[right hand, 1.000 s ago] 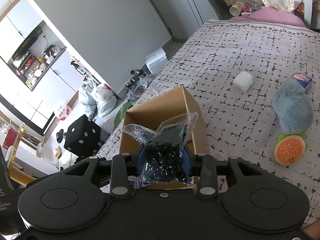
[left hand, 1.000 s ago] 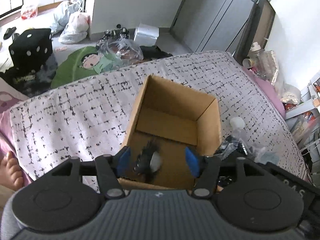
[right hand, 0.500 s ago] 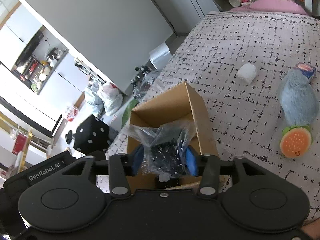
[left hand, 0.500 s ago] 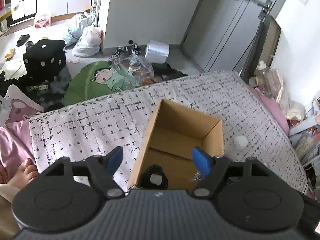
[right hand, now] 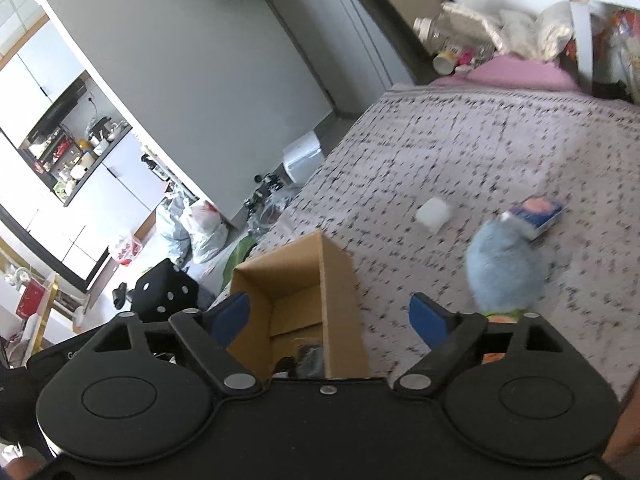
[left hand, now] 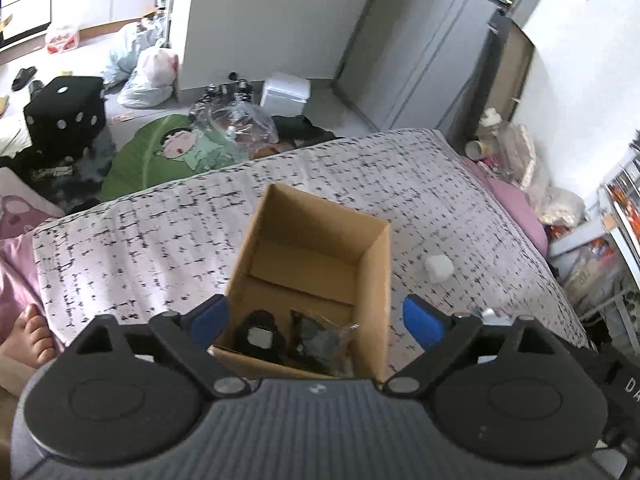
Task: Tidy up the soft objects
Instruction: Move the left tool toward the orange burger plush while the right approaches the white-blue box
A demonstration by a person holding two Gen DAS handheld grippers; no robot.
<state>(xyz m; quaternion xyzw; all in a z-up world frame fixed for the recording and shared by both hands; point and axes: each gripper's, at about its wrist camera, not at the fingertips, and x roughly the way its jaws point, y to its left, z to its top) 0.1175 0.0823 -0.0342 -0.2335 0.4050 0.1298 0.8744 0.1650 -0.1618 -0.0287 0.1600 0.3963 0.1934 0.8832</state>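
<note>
An open cardboard box [left hand: 372, 256] stands on the patterned bed; it also shows in the right wrist view [right hand: 336, 280]. Inside lie a black fuzzy item with a white tag [left hand: 260, 334] and a clear bag of black pieces [left hand: 320, 338]. My left gripper [left hand: 316, 318] is open and empty above the box's near end. My right gripper [right hand: 330, 318] is open and empty above the box's right wall. A white soft cube [left hand: 439, 269] [right hand: 434, 215], a blue-grey plush [right hand: 506, 268], a small blue packet [right hand: 536, 212] and an orange burger toy [right hand: 494, 356] lie on the bed.
The bed's far edge [left hand: 240, 168] drops to a cluttered floor with a green leaf cushion [left hand: 160, 156], a black dice cushion [left hand: 66, 108] and plastic bags [left hand: 150, 76]. A bare foot [left hand: 34, 338] rests at the left. Shelves with clutter [left hand: 600, 248] stand at the right.
My right gripper opened and let the clear bag of black pieces drop into the box. Both grippers rose away from the box. The black fuzzy item now lies still inside.
</note>
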